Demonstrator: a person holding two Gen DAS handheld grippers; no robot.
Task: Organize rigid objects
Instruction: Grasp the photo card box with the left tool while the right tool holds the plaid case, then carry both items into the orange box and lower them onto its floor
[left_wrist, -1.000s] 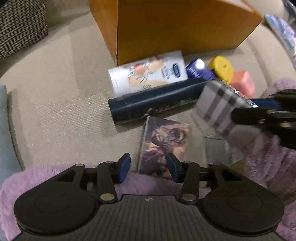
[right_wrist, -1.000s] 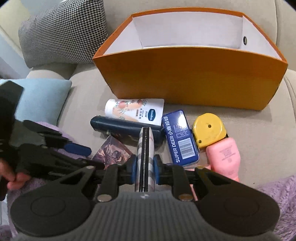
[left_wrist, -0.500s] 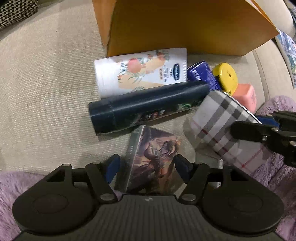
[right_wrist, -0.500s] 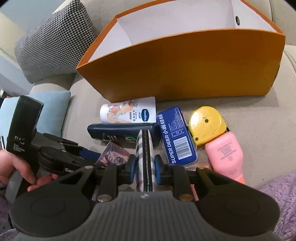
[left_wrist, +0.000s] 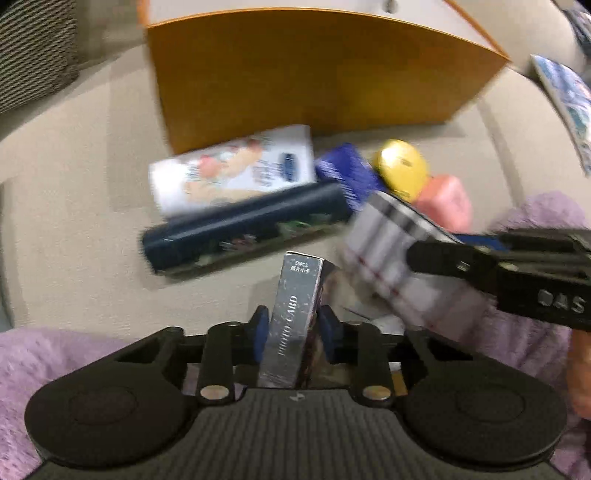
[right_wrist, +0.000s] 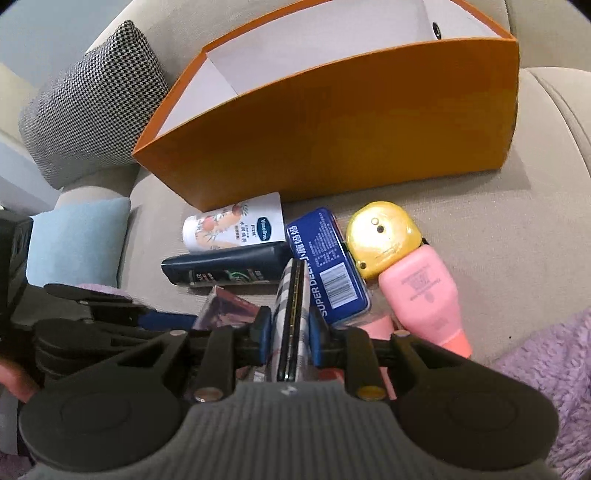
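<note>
Left fingers (left_wrist: 291, 334) closing on card box (left_wrist: 295, 302); right fingers (right_wrist: 290, 338) clamp plaid case (right_wrist: 291, 314); orange box (right_wrist: 332, 129) seemingly empty.

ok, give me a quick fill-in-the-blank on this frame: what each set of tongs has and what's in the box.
1. The left tongs are closing on the silver box printed PHOTO ____.
2. The right tongs hold a flat ____-patterned case.
3. The yellow tape measure touches the ____ bottle.
4. The orange box holds ____.

Missing: CARD; plaid; pink; nothing
</note>
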